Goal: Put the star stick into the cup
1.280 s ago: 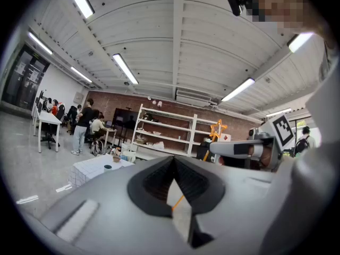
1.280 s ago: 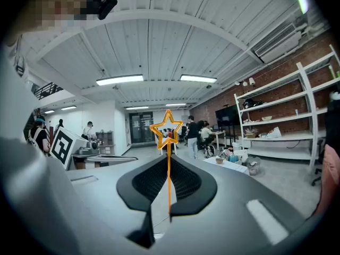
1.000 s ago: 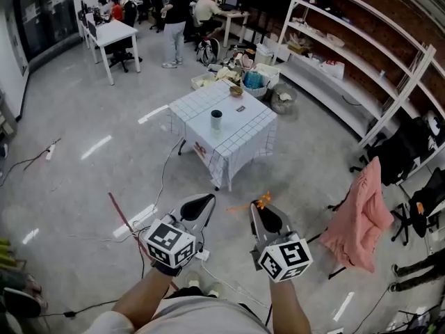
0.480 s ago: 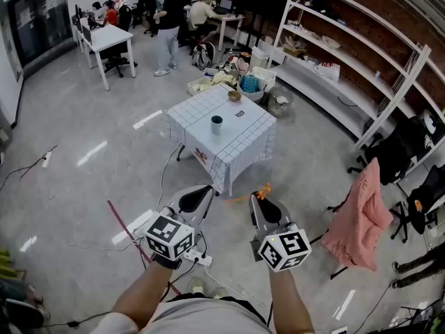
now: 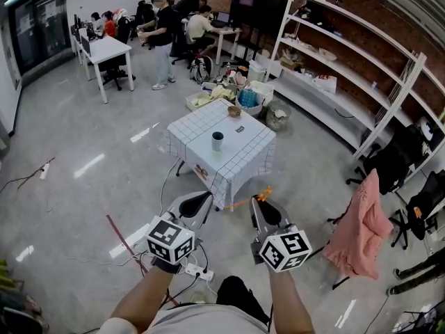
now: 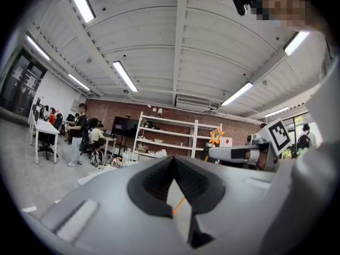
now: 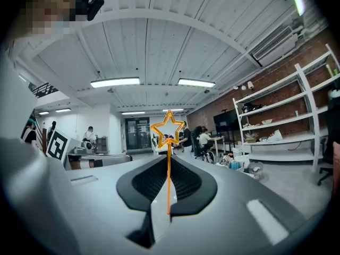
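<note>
The orange star stick (image 7: 168, 129) stands upright between my right gripper's (image 7: 169, 195) jaws, which are shut on its thin shaft. In the head view the star (image 5: 263, 196) sits at that gripper's (image 5: 266, 211) tip, in the air over the floor. The dark cup (image 5: 217, 140) stands on a small table with a checked cloth (image 5: 243, 152), well ahead of both grippers. My left gripper (image 5: 200, 202) hangs beside the right one, shut. In the left gripper view the star (image 6: 215, 137) shows at the right, and a bit of orange shaft shows at the jaws' seam.
A small bowl (image 5: 235, 110) and a dark item (image 5: 240, 129) also lie on the table. Boxes and bags (image 5: 240, 94) sit behind it. White shelving (image 5: 348, 61) lines the right wall. A pink cloth (image 5: 361, 221) hangs at right. A power strip (image 5: 198, 271) and cables cross the floor below.
The view has shifted and the table sits slightly lower and nearer in the picture. Both grippers keep the same pose, the right one still shut on the star stick.
</note>
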{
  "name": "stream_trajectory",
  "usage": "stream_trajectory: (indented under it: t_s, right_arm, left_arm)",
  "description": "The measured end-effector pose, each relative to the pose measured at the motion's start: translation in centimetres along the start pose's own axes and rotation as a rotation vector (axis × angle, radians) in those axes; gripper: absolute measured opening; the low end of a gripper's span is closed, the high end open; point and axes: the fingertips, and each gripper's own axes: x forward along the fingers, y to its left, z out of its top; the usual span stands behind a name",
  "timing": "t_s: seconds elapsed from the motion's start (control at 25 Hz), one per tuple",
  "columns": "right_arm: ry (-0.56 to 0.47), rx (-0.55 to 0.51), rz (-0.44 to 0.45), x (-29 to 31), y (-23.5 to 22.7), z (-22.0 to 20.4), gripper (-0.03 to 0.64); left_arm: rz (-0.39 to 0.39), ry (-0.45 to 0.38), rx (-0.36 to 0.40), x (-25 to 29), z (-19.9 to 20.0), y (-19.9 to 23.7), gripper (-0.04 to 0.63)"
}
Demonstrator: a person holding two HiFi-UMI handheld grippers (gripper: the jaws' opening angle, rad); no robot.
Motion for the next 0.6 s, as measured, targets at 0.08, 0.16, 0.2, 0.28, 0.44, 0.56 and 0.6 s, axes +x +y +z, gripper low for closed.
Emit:
stream_trajectory:
  t_s: [0.08,0.16,0.2,0.28,0.44,0.56,0.6]
  right_arm:
    - [-0.004,0.002,0.005,1.1,-0.5,-0.1,0.029]
    - [-0.005,0.001,0.009,2.3,-1.2,-0.5,0.029]
    - [-0.004,0.002,0.011,3.0,-1.7,-0.7,0.029]
    - [0.003,0.005,0.017,4.4,-2.8,-1.1,0.029]
    - [0.008,0.014,0.033,7.9,-5.9,-1.8,0.029]
    - [0.020,0.025,0.051,11.3,-9.0,-2.0,0.029]
    - [0.027,0.025,0.057,12.5,-10.1,-2.2,0.029]
  left_arm:
    - [0.006,-0.001,0.004,0.6,-0.1,0.9,0.006]
    - [0.012,0.002,0.007,1.5,-0.5,1.9,0.006]
    - [0.015,0.004,0.007,2.0,-0.7,2.4,0.006]
    - [0.022,0.013,0.004,3.4,-1.3,3.3,0.006]
    - [0.033,0.021,-0.003,6.9,-2.3,5.6,0.006]
    - [0.043,0.017,-0.002,10.3,-2.6,7.5,0.006]
    - [0.049,0.018,-0.001,11.6,-2.7,8.3,0.006]
